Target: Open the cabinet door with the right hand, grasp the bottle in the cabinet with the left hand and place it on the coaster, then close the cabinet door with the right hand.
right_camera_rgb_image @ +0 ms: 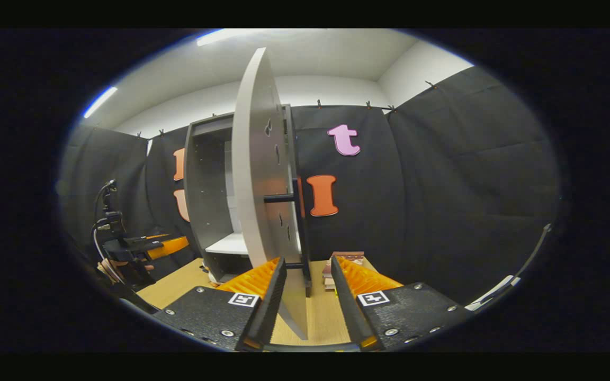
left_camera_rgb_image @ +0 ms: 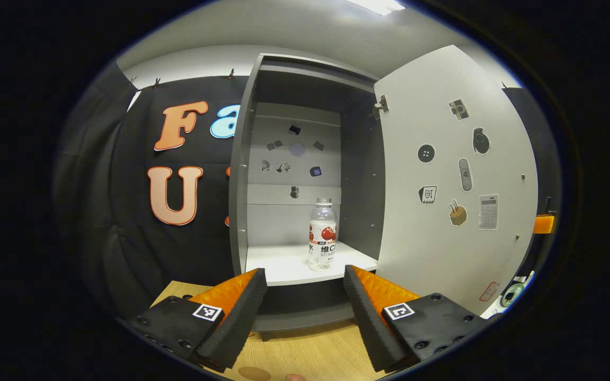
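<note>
Cabinet [left_camera_rgb_image: 241,174] first: we see it standing on the wooden table [left_camera_rgb_image: 305,354], grey outside with a pale inner shelf [left_camera_rgb_image: 289,264] and a pale back panel carrying small stickers. Its door [left_camera_rgb_image: 442,174] is swung wide open to the right in the left gripper view, the inner face toward us and dotted with more stickers. In the right gripper view we see the same door [right_camera_rgb_image: 260,174] nearly edge-on, with its dark bar handle [right_camera_rgb_image: 297,233] running down the far side.

We note the right gripper [right_camera_rgb_image: 305,272] with its fingers apart, one on each side of the door's lower edge; the door passes between them, but we cannot tell whether either finger touches it. Beyond the door, low on the table, sits something small and brownish [right_camera_rgb_image: 344,264], possibly a stack of flat pieces; the view is too coarse to say.

We see the left gripper [left_camera_rgb_image: 305,278] held in front of the cabinet opening, near the shelf's front edge, fingers spread wide with nothing between them. In the right gripper view it appears again at far left [right_camera_rgb_image: 170,244], with a hand [right_camera_rgb_image: 111,267] around its body and cables rising above.

The bottle [left_camera_rgb_image: 322,233] stands upright on the shelf, toward the right side and a little back from the front edge. It is clear, with a pale cap and a white label bearing a red picture. It lies beyond the left gripper's fingertips and apart from them.
</note>
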